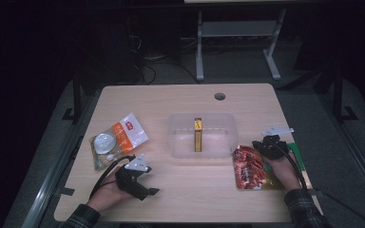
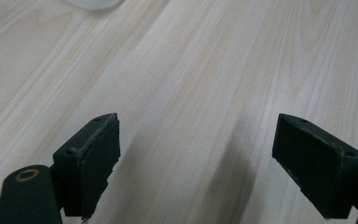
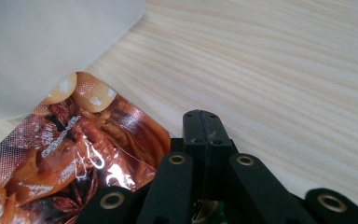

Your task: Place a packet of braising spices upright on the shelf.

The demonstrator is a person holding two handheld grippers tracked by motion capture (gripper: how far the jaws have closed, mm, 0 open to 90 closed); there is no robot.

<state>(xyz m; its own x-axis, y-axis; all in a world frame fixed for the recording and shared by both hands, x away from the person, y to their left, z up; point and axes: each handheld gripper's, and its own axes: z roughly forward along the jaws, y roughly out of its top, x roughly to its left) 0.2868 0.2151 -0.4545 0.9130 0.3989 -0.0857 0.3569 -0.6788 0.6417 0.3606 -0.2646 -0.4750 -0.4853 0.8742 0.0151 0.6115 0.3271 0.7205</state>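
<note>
Pale wood table (image 1: pixel 185 190) under a dim room; metal table legs and dark floor beyond its far edge.

Item 1. Right gripper (image 3: pixel 201 122): jaws pressed flat together, nothing between them. It rests on the table with its tips just off the near corner of the red snack pouch (image 3: pixel 70 154), which lies to its left. In the high view the right gripper (image 1: pixel 262 144) sits at the pouch's (image 1: pixel 248 167) far right corner, the hand behind it.

Item 2. Left gripper (image 2: pixel 196 154): jaws spread wide over bare wood, holding nothing. In the high view it (image 1: pixel 147 190) rests low on the table, with the orange and white packet (image 1: pixel 119 138) beyond and to its left.

Item 3. Clear plastic bin (image 1: pixel 202 135), just beyond and left of the right gripper, a yellow box (image 1: pixel 197 135) standing inside.

Handling note, as judged: the pouch seems the thing in hand. The closed jaws must open before any grip; approach the pouch's edge low and level, take the flat seam rather than the filled middle, and keep clear of the bin wall close by.

Not made out: print on the pouch too small to read; a green thing (image 1: pixel 298 159) lies partly under the right hand; what the round pale thing inside the left packet is.
</note>
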